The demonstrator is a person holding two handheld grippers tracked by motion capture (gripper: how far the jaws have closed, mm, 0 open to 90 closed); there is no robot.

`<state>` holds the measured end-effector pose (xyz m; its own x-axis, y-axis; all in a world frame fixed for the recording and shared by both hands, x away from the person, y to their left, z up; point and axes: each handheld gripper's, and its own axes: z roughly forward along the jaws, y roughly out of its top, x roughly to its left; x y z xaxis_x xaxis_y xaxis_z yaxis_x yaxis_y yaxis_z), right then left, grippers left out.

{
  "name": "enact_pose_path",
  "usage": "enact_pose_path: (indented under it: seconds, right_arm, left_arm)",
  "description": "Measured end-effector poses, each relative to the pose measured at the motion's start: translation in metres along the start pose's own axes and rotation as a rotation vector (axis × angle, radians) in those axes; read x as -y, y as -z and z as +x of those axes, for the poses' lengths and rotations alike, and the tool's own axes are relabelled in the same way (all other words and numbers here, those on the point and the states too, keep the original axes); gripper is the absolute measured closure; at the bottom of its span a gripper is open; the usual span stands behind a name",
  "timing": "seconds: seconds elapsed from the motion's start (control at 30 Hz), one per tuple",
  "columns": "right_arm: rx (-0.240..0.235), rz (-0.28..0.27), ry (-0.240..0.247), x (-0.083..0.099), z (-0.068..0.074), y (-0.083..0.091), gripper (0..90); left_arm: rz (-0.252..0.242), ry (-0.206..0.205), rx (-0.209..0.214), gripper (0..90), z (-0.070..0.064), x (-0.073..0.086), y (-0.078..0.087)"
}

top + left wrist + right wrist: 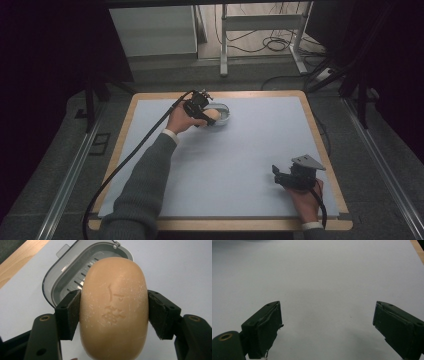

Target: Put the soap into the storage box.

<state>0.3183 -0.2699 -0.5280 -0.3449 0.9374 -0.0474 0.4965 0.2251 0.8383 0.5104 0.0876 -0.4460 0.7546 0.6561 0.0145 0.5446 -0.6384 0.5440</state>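
Soap [113, 308] sits clamped between my left claw's [113, 312] two black pads [70, 312], one pressed to each long side of the tan oval bar, so the jaws stand only as wide as the bar itself. Behind and under it, toward the upper left of the left gripper view, lies the grey soap dish [53, 280] with its slotted floor; the bar's far end overlaps the dish's opening, though I cannot tell whether it touches the floor. In the high view my left claw [212, 116] shows a little above centre of the frame with the bar over the dish [225, 110], on the pale blue mat [240, 160]. My right claw [280, 176] rests at the lower right of that mat, well apart, jaws spread wide with nothing between them.
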Motion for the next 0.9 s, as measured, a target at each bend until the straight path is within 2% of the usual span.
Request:
enact_pose_path:
  seconds: [0.33,0.53,0.73,0.9]
  right_arm:
    - [0.002,0.002,0.0,0.0,0.0,0.0,8.6]
    - [0.002,0.003,0.0,0.0,0.0,0.0,8.6]
    - [0.003,0.0,0.002,0.0,0.0,0.0,8.6]
    - [0.003,0.002,0.005,0.0,0.001,0.0,8.6]
  left_arm:
    - [0.02,-0.029,0.012,32.5,0.009,-0.014,-0.014]
    - [0.022,-0.03,0.011,32.5,0.011,-0.02,-0.022]
    - [0.05,-0.03,0.009,32.4,0.011,-0.022,-0.032]
    - [0.05,-0.029,0.007,32.2,0.012,-0.023,-0.033]
